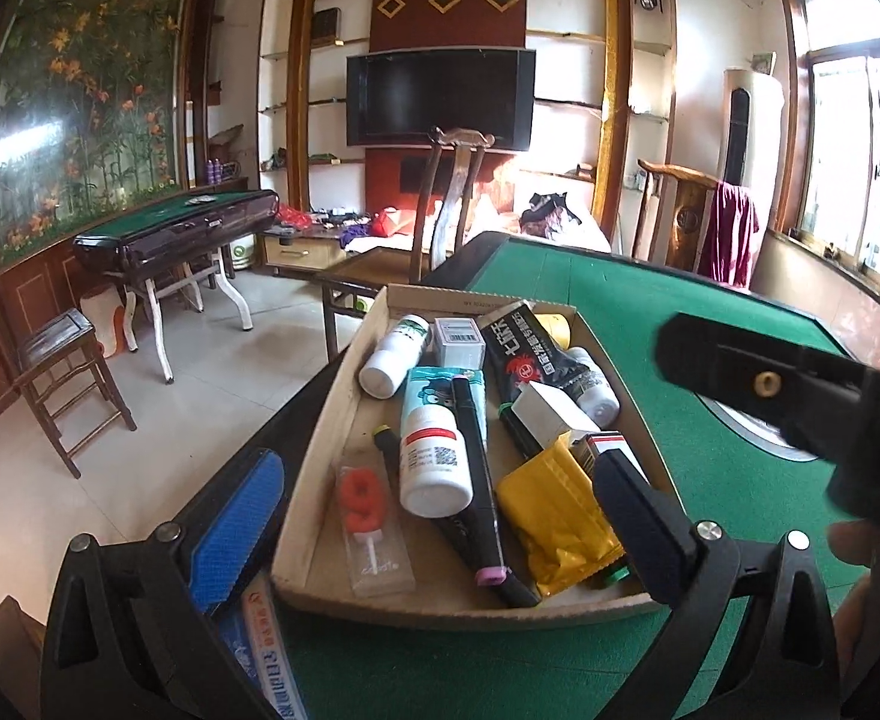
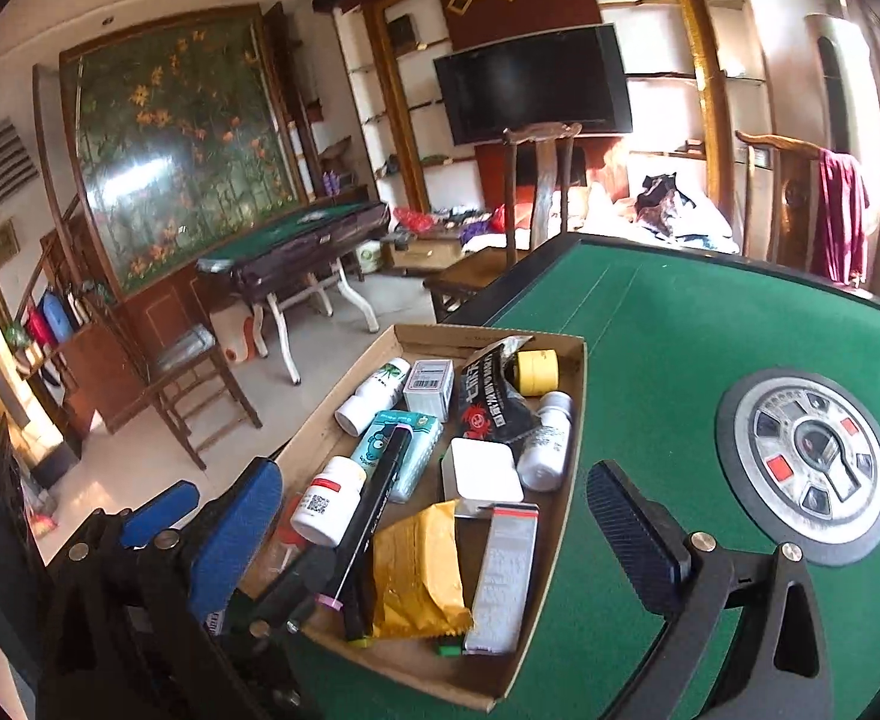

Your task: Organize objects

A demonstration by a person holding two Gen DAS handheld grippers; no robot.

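Note:
A shallow cardboard tray [image 1: 320, 468] [image 2: 574, 396] sits on the green table's left part. It holds white bottles [image 1: 434, 462] [image 2: 329, 501], a black marker [image 1: 478, 480] [image 2: 374, 516], a yellow packet [image 1: 556, 519] [image 2: 419, 570], a black pouch [image 1: 523, 354] [image 2: 490, 399], a small white box [image 1: 459, 341] [image 2: 429, 391], a red number-nine candle [image 1: 365, 501], a yellow tape roll [image 2: 537, 369] and a grey box [image 2: 505, 576]. My left gripper [image 1: 440, 534] is open and empty, straddling the tray's near end. My right gripper [image 2: 434, 546] is open and empty above the tray.
The green felt table [image 1: 649, 324] [image 2: 679, 324] has a round centre console [image 2: 805, 456]. A flat packet [image 1: 266, 660] lies under my left blue finger. The right gripper's body [image 1: 799, 396] hangs over the table. Wooden chairs [image 1: 451, 204] and a second game table [image 1: 182, 228] stand beyond.

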